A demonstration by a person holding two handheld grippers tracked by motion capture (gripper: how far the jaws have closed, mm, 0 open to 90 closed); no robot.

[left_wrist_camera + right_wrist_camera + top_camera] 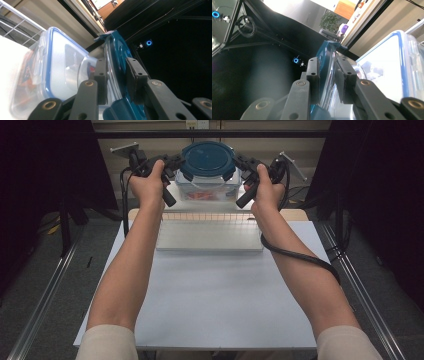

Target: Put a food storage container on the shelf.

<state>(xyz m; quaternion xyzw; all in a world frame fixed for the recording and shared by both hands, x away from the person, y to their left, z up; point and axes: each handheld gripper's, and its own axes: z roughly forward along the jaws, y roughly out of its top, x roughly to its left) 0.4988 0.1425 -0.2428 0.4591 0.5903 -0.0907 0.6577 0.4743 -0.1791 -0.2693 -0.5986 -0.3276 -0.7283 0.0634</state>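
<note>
A round clear container with a dark teal lid [207, 160] is at the far middle, directly over a rectangular clear box [205, 194] with red contents. Whether it rests on that box I cannot tell. My left gripper [176, 167] is shut on the lid's left rim, my right gripper [239, 166] on its right rim. In the left gripper view the jaws [116, 65] clamp the teal lid [117, 50] and the clear rim, with the blue-edged box [57, 65] beside them. The right gripper [328, 66] pinches the lid [324, 53] the same way, next to the box [387, 62].
A white wire rack [210, 216] and a pale flat board [210, 237] lie on the white table [215, 290] in front of the box. Black curtains hang on both sides. Metal rails [45, 295] run along the table's flanks.
</note>
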